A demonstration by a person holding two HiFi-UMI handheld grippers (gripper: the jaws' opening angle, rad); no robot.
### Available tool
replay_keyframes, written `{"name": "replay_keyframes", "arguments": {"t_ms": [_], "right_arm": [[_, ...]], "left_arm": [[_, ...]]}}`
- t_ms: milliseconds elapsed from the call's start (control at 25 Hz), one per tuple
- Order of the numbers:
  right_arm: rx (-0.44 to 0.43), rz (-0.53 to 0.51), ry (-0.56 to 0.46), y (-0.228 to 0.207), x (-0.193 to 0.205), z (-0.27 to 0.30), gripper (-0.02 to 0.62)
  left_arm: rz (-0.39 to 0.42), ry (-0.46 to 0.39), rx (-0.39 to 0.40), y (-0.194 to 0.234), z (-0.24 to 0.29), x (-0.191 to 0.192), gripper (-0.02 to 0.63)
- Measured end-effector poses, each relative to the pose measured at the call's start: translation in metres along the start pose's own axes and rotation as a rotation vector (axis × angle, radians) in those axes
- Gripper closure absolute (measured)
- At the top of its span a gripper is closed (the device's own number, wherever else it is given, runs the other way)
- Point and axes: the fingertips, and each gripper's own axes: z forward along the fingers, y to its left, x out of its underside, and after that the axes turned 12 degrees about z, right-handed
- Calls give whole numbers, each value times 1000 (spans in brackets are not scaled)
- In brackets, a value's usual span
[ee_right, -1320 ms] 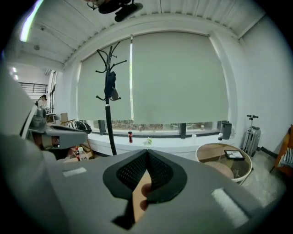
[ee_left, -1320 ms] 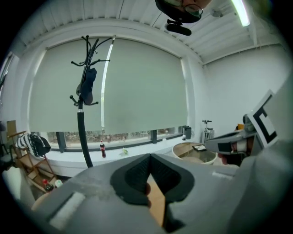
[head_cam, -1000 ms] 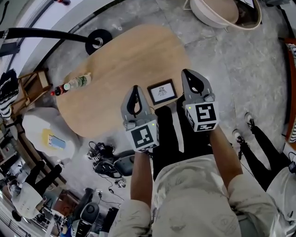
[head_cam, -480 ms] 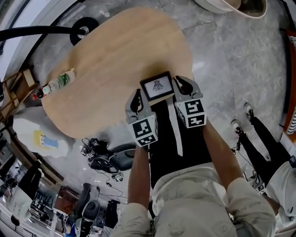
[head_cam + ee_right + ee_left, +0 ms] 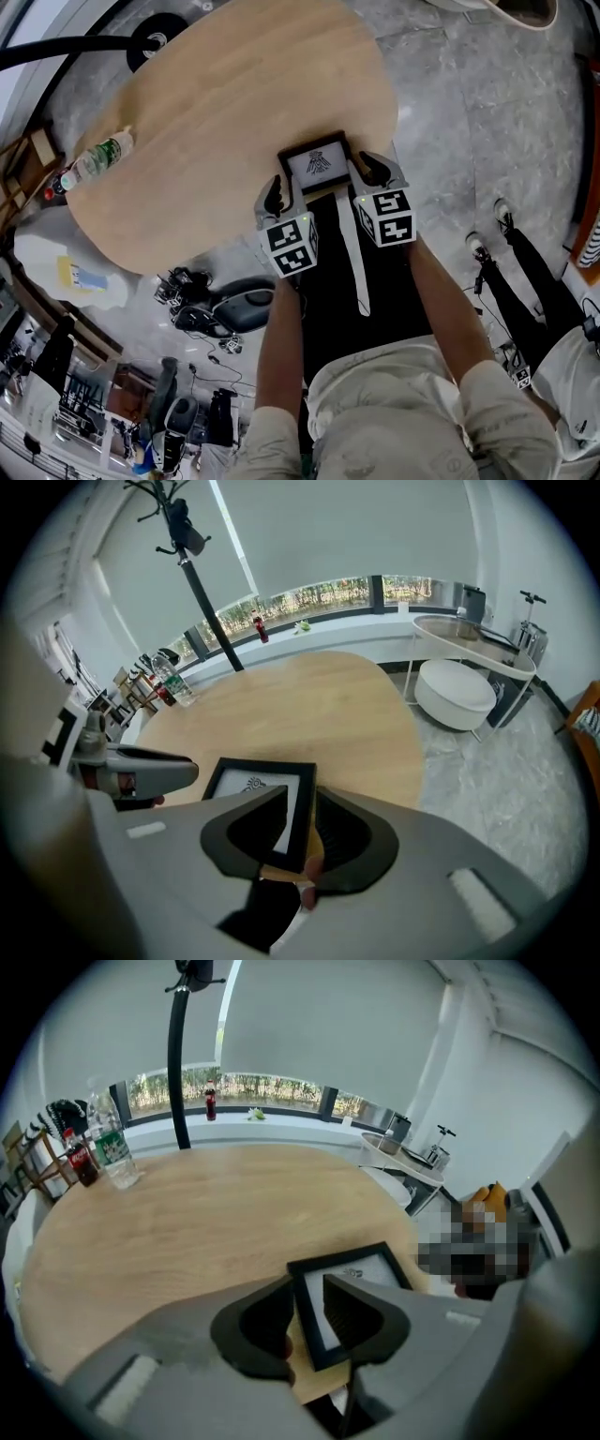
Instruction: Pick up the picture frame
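Observation:
A small black picture frame [image 5: 317,164] with a white print lies flat on the oval wooden table [image 5: 234,103], close to its near edge. My left gripper [image 5: 277,194] has come down over the frame's left side. Its jaws have just been opening, and the frame's edge [image 5: 314,1330] sits between them with gaps on both sides. My right gripper [image 5: 371,172] straddles the frame's right side [image 5: 298,808] the same way, its jaws also just opened and not pressing. In the right gripper view the left gripper [image 5: 141,769] shows beyond the frame [image 5: 246,785].
A clear water bottle [image 5: 96,158] and a cola bottle [image 5: 82,1161] are at the table's far left. A black stand pole [image 5: 175,1072] rises behind the table. A white round stool [image 5: 456,694] stands on the floor to the right. Another person's legs [image 5: 525,272] are at right.
Both grippers have dropped from above the table's near edge onto the frame. Their jaws were shut a second ago and now stand apart, one over each side of the frame.

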Motion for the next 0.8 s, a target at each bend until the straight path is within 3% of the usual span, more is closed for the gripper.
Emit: {"name": "replay_keyframes", "arguments": {"t_ms": [320, 800], "right_arm": [[15, 31, 49, -8, 21, 18, 494], [10, 58, 99, -7, 29, 34, 510]], "left_arm": [[-39, 79, 41, -10, 23, 32, 485], [-65, 84, 50, -9, 30, 34, 486]]}}
